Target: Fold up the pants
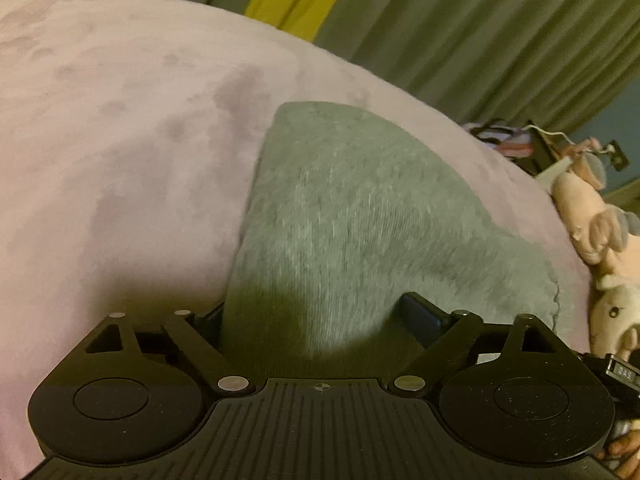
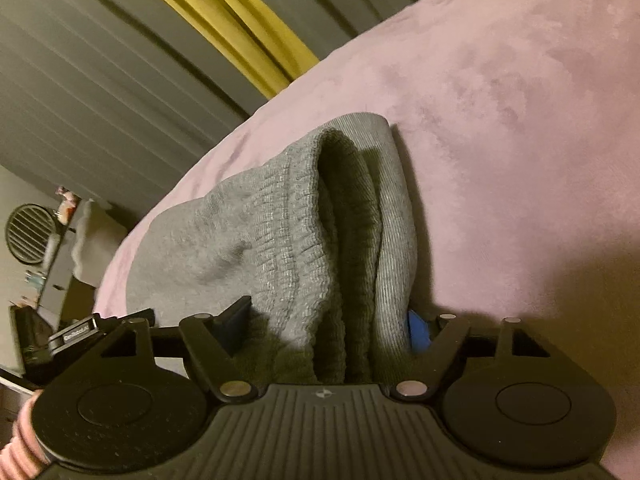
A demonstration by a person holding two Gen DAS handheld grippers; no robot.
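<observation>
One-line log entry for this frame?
left gripper: gripping pants | right gripper: gripping waistband | surface: pink blanket

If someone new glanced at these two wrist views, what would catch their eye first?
The grey pants fill the centre of both views, bunched on the pink bedspread, with the ribbed waistband running up from the right gripper. The left gripper has grey cloth between its fingers too. A yellow curtain strip glows behind, and pink plush toys lie at the bed's edge.
</observation>
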